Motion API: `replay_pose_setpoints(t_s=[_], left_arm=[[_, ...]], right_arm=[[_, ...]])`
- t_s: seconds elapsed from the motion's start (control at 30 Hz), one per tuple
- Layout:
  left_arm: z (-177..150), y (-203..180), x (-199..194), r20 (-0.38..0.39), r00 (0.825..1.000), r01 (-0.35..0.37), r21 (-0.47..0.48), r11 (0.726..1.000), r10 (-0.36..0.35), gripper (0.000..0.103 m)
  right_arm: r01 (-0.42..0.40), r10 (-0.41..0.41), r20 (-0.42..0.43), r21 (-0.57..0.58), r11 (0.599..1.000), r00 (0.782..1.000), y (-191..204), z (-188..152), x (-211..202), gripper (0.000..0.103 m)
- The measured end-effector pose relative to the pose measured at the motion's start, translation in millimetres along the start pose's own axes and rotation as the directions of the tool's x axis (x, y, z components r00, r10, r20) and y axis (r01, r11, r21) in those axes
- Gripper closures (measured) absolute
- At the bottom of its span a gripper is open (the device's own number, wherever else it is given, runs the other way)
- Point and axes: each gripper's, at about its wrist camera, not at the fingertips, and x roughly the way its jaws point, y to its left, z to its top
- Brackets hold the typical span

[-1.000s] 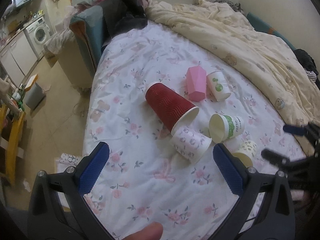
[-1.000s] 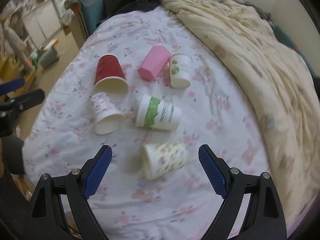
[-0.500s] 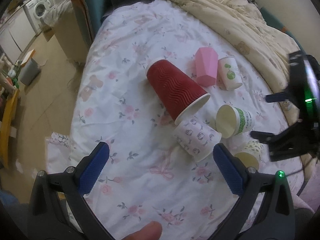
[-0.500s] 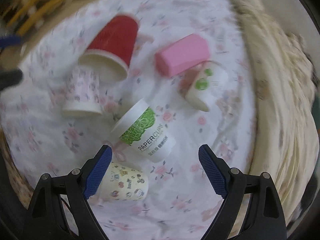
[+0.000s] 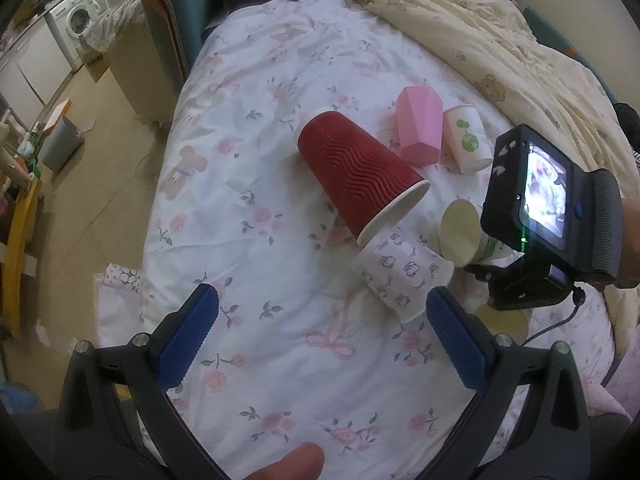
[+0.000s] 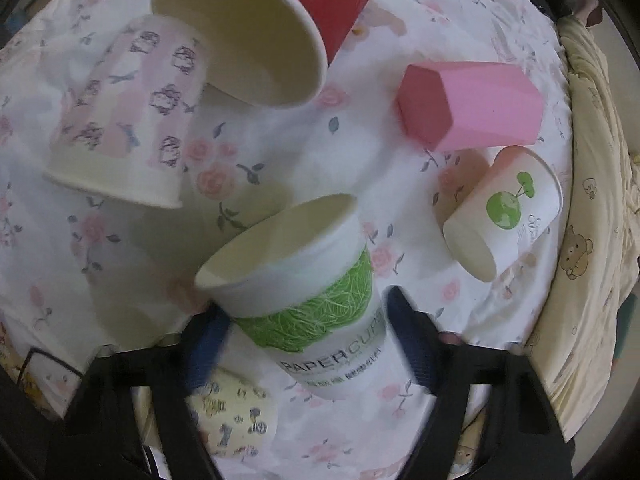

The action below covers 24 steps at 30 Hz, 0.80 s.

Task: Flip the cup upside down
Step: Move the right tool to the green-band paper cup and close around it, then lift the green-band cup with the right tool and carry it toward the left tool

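**Mia:** Where was the cup?

**Ben:** The green leaf cup lay on its side on the bed. It was right in front of the right tool, between its two blue fingers. Its long way ran from the tool outward, up and to the left. The open mouth faced away and the bottom pointed back at the tool.

**Mia:** Was the tool holding it?

**Ben:** The fingers were close on both sides of the cup. The left one was blurry, so I could not tell if they squeezed it or only sat beside it.

**Mia:** And the other tool?

**Ben:** The left tool was wide open and held nothing. It hung over the bed, farther from that cup. The little purple-print cup and the big red cup lay nearer to it.

**Mia:** Which one should flip it?

**Ben:** I think the right one, since it was nearest.
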Motion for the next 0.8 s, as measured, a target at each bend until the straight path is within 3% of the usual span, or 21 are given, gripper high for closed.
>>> replay_pose_setpoints(t_s=[0.23,0.37,0.5,0.8], left_arm=[[-2.6,-3.0,-3.5,0.016,1.0,0.0,0.015,1.0,0.0,0.001],[-6.3,-2.4,-11.0,0.031,0.999,0.011,0.022,1.0,-0.012,0.001],[-14.2,7.0,-19.5,0.048,0.999,0.009,0.004,1.0,-0.009,0.001],[-40.8,16.7,-46.2,0.08,0.996,0.037,0.005,0.999,-0.037,0.001]], right_arm=[[-0.057,0.049,0.064,0.137,0.989,0.997,-16.1,-13.9,-29.7,0.034],[-0.117,0.092,0.102,0.272,0.955,0.99,-28.4,-27.1,-55.0,0.034],[-0.201,0.151,0.155,0.388,0.9,0.976,-29.1,-55.7,-82.4,0.034],[-0.346,0.217,0.285,0.56,0.753,0.934,35.4,-95.8,-127.0,0.034]])
